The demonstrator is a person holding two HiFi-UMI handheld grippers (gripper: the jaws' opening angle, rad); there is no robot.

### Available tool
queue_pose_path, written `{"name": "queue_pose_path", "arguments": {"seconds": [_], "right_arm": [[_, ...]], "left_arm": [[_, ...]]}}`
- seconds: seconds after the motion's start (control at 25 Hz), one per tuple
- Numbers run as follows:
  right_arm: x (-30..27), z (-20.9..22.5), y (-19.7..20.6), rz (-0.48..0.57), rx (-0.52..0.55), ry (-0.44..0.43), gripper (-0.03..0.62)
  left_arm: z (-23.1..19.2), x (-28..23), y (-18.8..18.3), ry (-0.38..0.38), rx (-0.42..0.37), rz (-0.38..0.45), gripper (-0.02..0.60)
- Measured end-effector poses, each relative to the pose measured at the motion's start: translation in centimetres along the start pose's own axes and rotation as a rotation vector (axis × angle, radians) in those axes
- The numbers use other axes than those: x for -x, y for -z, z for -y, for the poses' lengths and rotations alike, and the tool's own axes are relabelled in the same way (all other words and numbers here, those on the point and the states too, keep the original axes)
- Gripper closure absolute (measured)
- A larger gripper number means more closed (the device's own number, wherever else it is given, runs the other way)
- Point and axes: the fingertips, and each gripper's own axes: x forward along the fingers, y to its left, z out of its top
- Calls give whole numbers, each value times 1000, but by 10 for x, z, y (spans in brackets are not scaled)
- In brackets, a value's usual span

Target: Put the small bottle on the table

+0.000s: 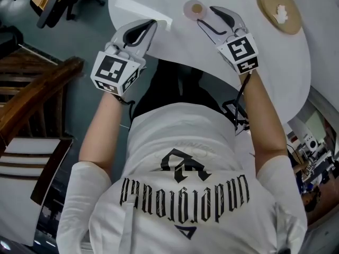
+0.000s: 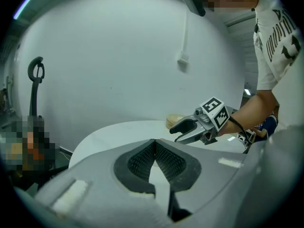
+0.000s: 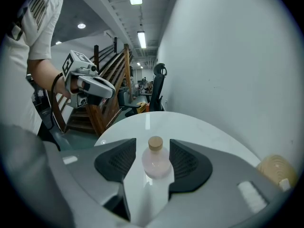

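Release: small bottle [image 3: 156, 161] stood upright at the tabletop [image 3: 194, 127] edge between the right tool's [image 3: 153, 144] parted jaws (left tool [image 2: 154, 143] closed, empty); withdrawing straight back seemed safest against tipping.

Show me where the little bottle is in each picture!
Head view: bottle at top middle, just past the right gripper.
Left gripper view: not in it.
Right gripper view: bottle low in the middle, between the open jaws.
Shared landmark: the wooden disc, top right in the head view, bottom right in the right gripper view, near the middle in the left gripper view.
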Motion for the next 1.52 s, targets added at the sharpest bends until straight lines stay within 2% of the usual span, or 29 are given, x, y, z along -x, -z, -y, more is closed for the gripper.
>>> {"name": "queue_pose_path", "arguments": {"seconds": [0.44, 0.64, 1.04, 1.32, 1.52], "right_arm": [[76, -31, -22, 88, 39, -17, 385], [129, -47, -41, 148, 40, -19, 419], [220, -68, -46, 257, 61, 6, 478], [263, -77, -51, 328, 79, 21, 534], [280, -81, -43, 340, 75, 15, 584]], "left_arm": [[67, 32, -23, -73, -41, 77, 575], [105, 51, -47, -98, -56, 124, 575], [176, 83, -74, -145, -94, 204, 575], [200, 101, -76, -176, -99, 240, 575], [218, 111, -85, -190, -97, 263, 575]]}}
